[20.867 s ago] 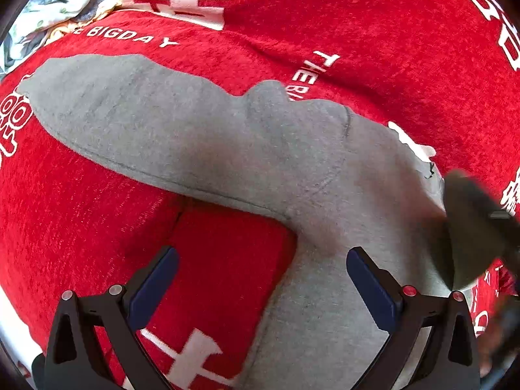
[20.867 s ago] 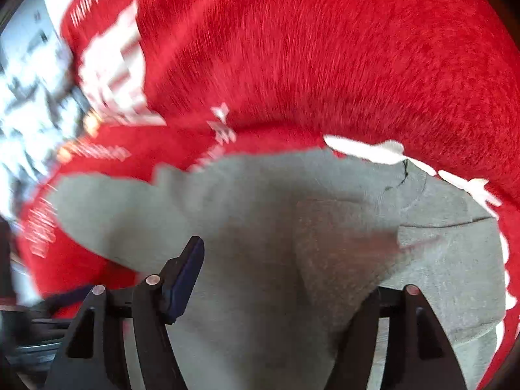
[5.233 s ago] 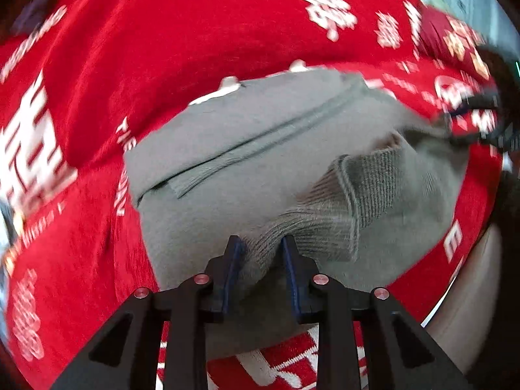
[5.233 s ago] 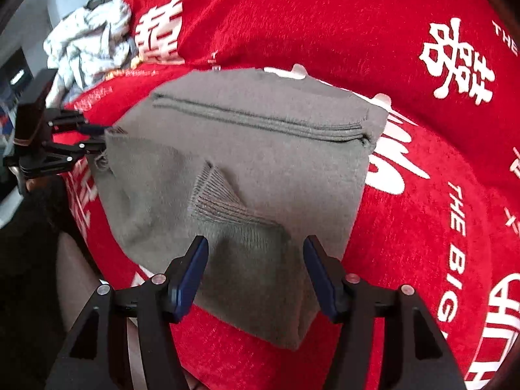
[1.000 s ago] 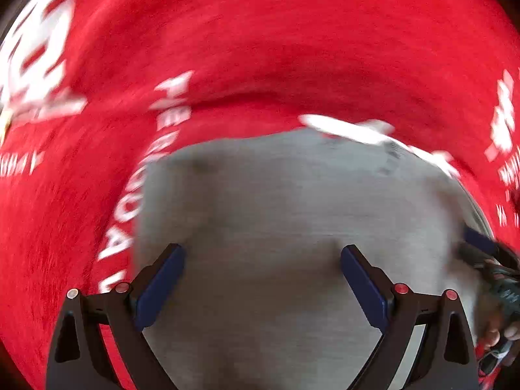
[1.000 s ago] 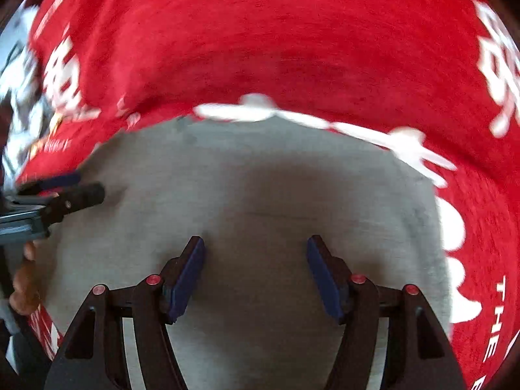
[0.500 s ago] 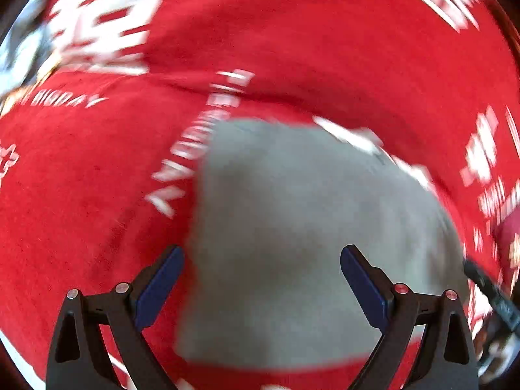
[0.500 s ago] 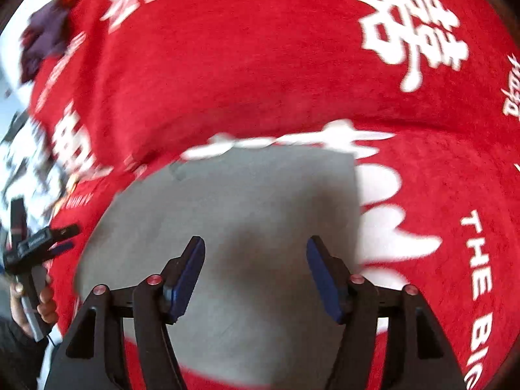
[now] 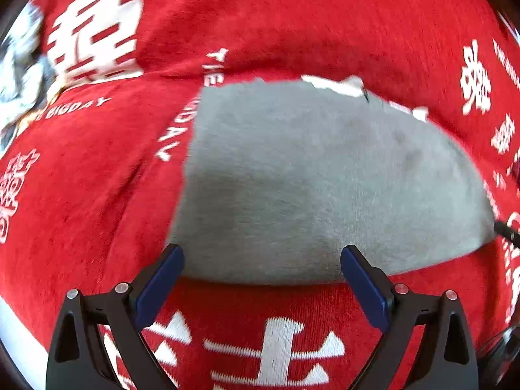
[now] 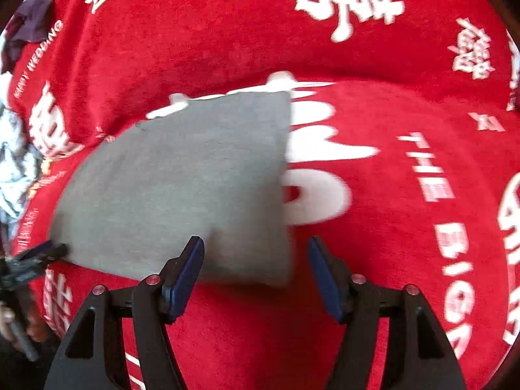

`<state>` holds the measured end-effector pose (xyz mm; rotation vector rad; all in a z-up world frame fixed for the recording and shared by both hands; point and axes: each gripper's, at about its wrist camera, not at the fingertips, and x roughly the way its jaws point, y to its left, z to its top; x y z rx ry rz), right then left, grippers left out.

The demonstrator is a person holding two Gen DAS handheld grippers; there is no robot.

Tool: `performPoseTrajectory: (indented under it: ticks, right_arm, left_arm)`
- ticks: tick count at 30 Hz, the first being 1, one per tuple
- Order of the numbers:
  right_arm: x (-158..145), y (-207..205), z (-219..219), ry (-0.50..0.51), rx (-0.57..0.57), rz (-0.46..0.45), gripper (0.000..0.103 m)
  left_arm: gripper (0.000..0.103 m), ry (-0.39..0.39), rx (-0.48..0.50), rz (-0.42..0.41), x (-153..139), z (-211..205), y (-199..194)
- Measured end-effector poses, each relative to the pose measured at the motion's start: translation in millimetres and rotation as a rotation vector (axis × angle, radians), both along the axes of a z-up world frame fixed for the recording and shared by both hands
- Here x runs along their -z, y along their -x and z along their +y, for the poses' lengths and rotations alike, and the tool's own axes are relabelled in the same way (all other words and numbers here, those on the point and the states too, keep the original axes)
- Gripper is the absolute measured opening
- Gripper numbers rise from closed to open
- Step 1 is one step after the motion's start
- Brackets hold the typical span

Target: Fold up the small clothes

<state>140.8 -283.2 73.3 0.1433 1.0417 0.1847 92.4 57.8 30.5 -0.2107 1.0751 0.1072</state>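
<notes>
A folded grey garment [image 9: 325, 175] lies flat as a neat rectangle on a red cloth [image 9: 292, 22] printed with white lettering. The left hand-held gripper [image 9: 261, 279] hovers at its near edge, jaws spread wide and empty. The right hand-held gripper [image 10: 255, 269] hangs over its near right corner, also parted and holding nothing.

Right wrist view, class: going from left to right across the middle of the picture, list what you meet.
Pale crumpled clothes → folded grey garment → bare red blanket with white lettering.
</notes>
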Motion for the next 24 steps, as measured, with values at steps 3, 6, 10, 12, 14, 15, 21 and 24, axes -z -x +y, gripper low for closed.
performPoseTrajectory:
  ticks: [3,6,10,12,14,15,21,24]
  right_arm:
    - [-10.0,4.6,13.2,-0.019,-0.022,-0.029,0.071]
    - [-8.1,5.9,52.1,0.006,-0.105,-0.045,0.071]
    - [13.6,8.9,88.1,0.081,-0.181,-0.023,0.071]
    - [24.8,8.0,82.2,0.082,-0.162,-0.013,0.070]
    - [23.0,10.9,68.2,0.049,-0.143,-0.024,0.070]
    - [21.2,11.3,62.2,0.048,-0.133,-0.017,0.070]
    - [0.0,16.6,47.2,0.099,-0.095,-0.031,0.071]
    - [-9.5,12.9,56.0,0.125,-0.120,-0.056,0.073]
  left_arm:
    - [0.098,0.068,-0.065,0.009,2.7,9.6,-1.2]
    - [0.098,0.024,-0.062,0.022,6.8,2.9,-2.6]
    - [0.099,-0.024,-0.088,0.112,30.7,12.9,-0.9]
    - [0.099,0.040,-0.123,0.116,32.9,26.1,6.0]
    - [0.099,0.056,-0.144,0.119,29.9,35.0,12.0]
    - [0.099,0.040,-0.150,0.119,27.7,37.2,14.4]
    - [0.099,0.000,-0.149,0.071,10.4,35.1,11.3]
    - [0.099,-0.018,-0.130,0.053,0.8,27.5,-2.3]
